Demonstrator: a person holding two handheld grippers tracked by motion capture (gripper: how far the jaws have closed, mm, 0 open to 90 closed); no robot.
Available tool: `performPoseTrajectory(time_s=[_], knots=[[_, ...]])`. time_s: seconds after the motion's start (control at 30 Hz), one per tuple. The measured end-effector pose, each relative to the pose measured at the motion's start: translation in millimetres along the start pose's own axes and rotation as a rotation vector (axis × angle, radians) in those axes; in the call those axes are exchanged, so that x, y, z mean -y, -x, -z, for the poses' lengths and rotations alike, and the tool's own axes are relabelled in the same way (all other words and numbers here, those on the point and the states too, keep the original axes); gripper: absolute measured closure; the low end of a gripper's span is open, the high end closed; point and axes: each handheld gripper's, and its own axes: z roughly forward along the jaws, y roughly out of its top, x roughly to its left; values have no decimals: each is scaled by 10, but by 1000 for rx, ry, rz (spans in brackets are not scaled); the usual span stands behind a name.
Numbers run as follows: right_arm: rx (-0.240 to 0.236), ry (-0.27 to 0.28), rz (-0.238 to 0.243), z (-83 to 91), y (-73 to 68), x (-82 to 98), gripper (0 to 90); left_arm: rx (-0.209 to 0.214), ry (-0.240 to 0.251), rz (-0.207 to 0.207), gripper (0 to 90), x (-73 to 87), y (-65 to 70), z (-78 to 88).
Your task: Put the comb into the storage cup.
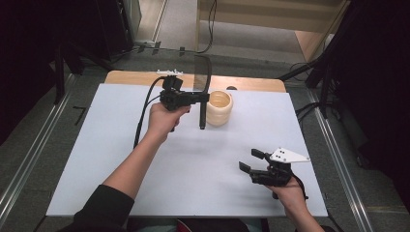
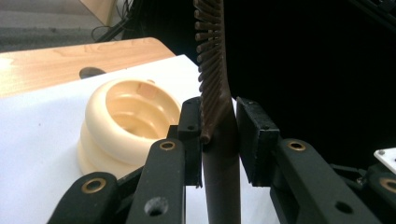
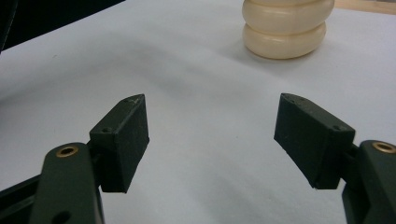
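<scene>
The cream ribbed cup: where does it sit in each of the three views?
High view: the cream ribbed cup stands upper centre on the white table.
Left gripper view: left of centre, beside the held comb.
Right gripper view: top right.
Shared landmark: the white table.

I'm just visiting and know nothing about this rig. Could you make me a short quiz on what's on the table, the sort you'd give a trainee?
1. True or false: the left gripper is shut on the dark comb.
2. Which fits the right gripper? A) open, nothing between its jaws B) clamped on the cup C) holding the comb
3. Fill in: the cream ribbed cup stands on the white ____.

Key
1. True; the pads press the comb where its teeth meet its handle.
2. A.
3. Board; the cup stands upright near its far edge, beside the comb.
</scene>
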Motion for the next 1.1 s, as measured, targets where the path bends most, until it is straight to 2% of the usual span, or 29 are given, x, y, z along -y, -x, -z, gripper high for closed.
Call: performPoseTrajectory(time_s=[0.33,0.6,0.67,1.1], knots=[[2,-3,-4,1,0,-2,234,2,3,-25,732,-176,-7,-126],[3,-14,-11,1,3,-2,234,-8,9,-31,732,-283,-23,-180],[4,-14,-7,-1,5,-1,233,-7,24,-28,733,-307,-36,-195],[2,-5,-12,8,0,-10,229,-61,42,-52,733,-434,-136,-357]])
